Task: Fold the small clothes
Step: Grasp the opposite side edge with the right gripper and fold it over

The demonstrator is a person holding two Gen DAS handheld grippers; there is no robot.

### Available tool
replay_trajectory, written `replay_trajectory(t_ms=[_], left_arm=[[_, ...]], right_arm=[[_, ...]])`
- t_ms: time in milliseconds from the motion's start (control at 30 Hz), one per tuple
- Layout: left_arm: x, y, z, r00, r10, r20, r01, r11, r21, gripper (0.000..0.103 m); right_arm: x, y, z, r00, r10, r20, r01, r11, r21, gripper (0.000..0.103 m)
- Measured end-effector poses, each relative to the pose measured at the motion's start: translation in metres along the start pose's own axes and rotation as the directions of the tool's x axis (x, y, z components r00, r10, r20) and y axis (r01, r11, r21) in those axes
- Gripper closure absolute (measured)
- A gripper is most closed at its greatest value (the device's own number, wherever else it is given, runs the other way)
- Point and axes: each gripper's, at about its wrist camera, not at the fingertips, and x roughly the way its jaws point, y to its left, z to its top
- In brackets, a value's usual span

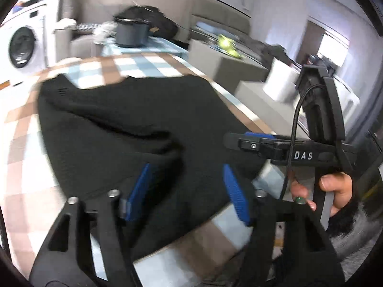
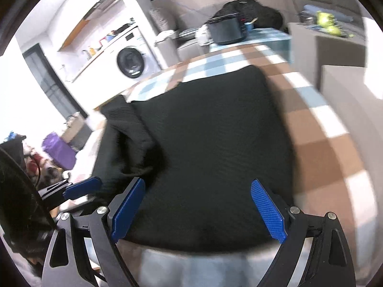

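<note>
Both tools are spread and empty: the left tool hangs over the near part of the black garment, the right tool over its near hem. The garment lies on the checked table, one side flap folded in. Next, probably, comes gripping the near hem to fold it away.

Black tool (blue ribbed pads)
</note>
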Motion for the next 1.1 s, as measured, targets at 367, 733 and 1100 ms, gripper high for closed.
replay_trajectory(t_ms=[367, 733, 1100], left_arm=[[-0.057, 0.104, -0.037, 0.968, 0.251, -0.001, -0.241, 0.928, -0.284, 0.037], [-0.056, 0.137, -0.027, 0.965, 0.261, 0.031, -0.239, 0.920, -0.309, 0.037], [-0.001, 0.102, -0.006, 0.984, 0.170, -0.053, -0.177, 0.965, -0.196, 0.037]], right_arm=[[0.092, 0.045, 0.024, 0.977, 0.167, -0.132, -0.162, 0.986, 0.049, 0.024], [0.004, 0.056, 0.017, 0.891, 0.455, 0.006, -0.454, 0.888, 0.068, 0.094], [0.027, 0.012, -0.017, 0.974, 0.112, -0.197, -0.094, 0.990, 0.101, 0.077]])
